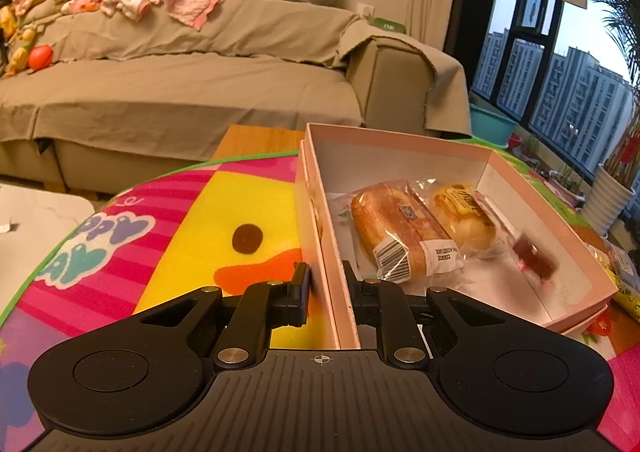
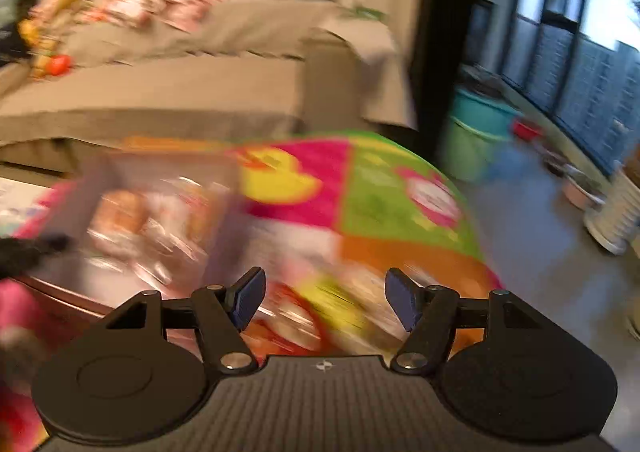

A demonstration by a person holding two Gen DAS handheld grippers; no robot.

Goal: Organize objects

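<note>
In the pink box [image 1: 400, 144], three wrapped snacks [image 1: 404, 228] lie packed; left hand-held gripper [image 1: 328, 292] clamps its wall, right hand-held gripper [image 2: 325, 298] released, empty; more remain outside.

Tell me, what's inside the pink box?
Inside the pink box lie a wrapped bread loaf, a wrapped yellow bun and a blurry red-brown snack. Whatever lies beneath them is hidden.

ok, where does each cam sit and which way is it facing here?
Left wrist: on the left gripper, looking forward and down into the pink box of wrapped buns; its fingers clamp the box's near wall.
Right wrist: on the right gripper, angled down over the play mat; fingers apart, nothing between them, picture blurred.
Shared: the box, the mat, the sofa and the window.
</note>
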